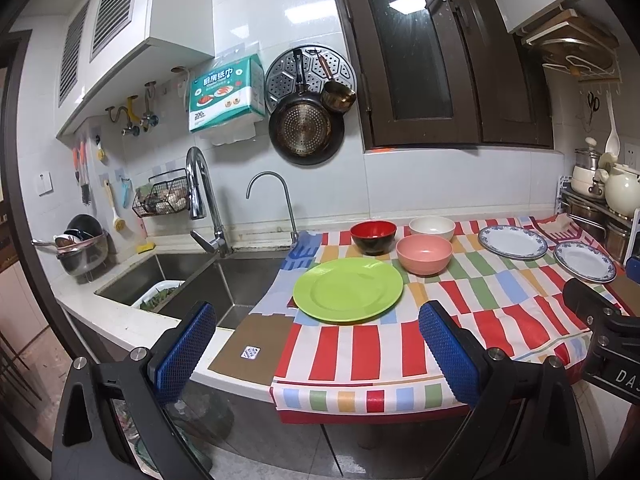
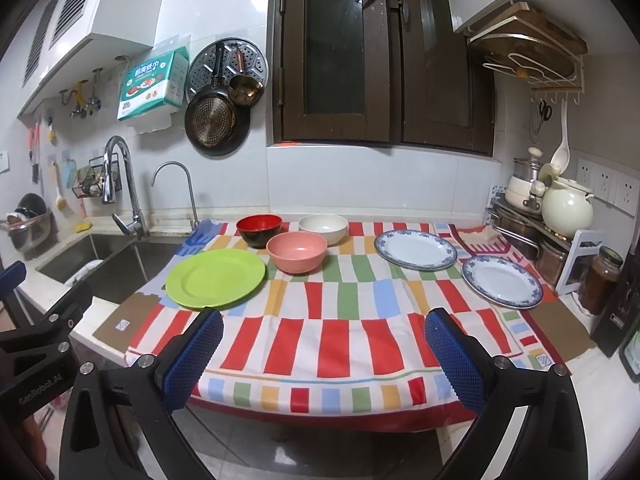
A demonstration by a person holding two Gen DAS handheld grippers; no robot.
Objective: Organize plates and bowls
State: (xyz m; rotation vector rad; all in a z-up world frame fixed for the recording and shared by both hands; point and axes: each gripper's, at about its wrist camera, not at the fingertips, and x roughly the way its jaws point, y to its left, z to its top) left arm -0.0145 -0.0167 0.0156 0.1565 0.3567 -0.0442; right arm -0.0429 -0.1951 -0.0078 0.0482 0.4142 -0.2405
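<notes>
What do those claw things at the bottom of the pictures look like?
Both match. The left claw and right claw each have a black frame with silver bolts and two fingers faced with blue, diamond-textured pads. White lettering marks the left claw's side where it shows in the right view.

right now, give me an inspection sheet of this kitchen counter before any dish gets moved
surface: striped cloth over the counter, lying flat.
job's things: green plate, pink bowl, red-and-black bowl, white bowl, two blue-rimmed plates; all separate, none stacked.
clutter: brown card under the cloth's sink-side edge.
grippers: left gripper and right gripper open, empty, short of the dishes.
cables: nothing seen.
surroundings: sink to the left, cream pot on the right-hand rack.
</notes>
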